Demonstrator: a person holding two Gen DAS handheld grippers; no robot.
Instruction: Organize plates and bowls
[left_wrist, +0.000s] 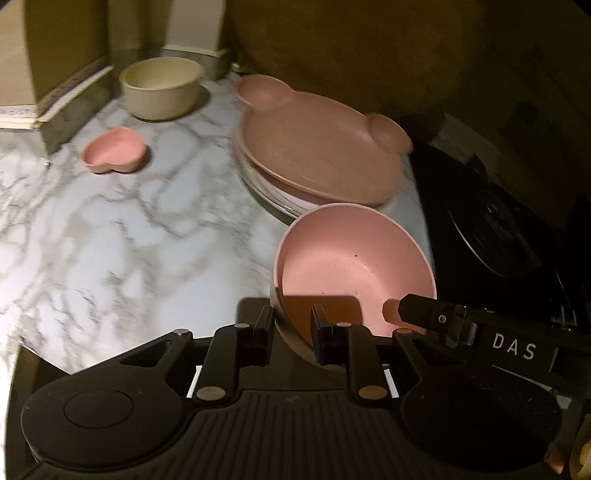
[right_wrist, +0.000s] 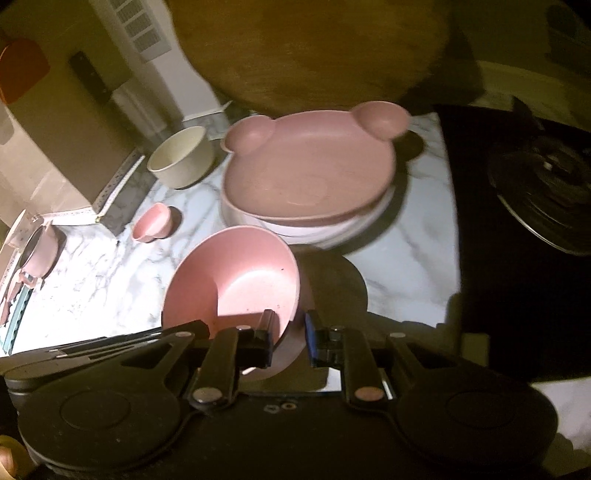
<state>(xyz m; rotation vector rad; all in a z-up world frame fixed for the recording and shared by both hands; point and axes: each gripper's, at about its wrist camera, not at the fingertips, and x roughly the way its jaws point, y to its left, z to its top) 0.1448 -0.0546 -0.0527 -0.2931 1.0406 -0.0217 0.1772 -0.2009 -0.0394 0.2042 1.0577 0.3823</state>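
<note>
- The round pink plastic bowl (left_wrist: 354, 266) is tipped and looks lifted off the white marble tabletop (left_wrist: 129, 240), just in front of the plate pile.
- The left gripper (left_wrist: 291, 325) has its jaws closed on the near rim of that bowl, one finger inside and one outside.
- The right gripper (right_wrist: 288, 332) straddles the same bowl's rim from the other side. Its jaws are close together, but I cannot tell if they really pinch the rim.
- Done so far, I think: the pink plate shaped like a bear's head (left_wrist: 314, 147) already sits on top of a white round plate (left_wrist: 280, 195), so the plates are piled up.
- Left to do, I think: the bowls are still spread out. The cream round bowl (left_wrist: 162, 88) stands at the back, and the small pink heart-shaped dish (left_wrist: 116, 151) sits alone, well apart from the others.
- Around them: a brown cardboard box (right_wrist: 62, 147) stands at the far left, and a pink pot (right_wrist: 40, 251) sits at the left edge in the right wrist view (it is small and blurry there).
- A black stove top (left_wrist: 498, 229) lies just beside the plate pile on the right.
- In the way: the plate pile is very near the held bowl, so the bowl could bump it. The path to the cream bowl looks open.
</note>
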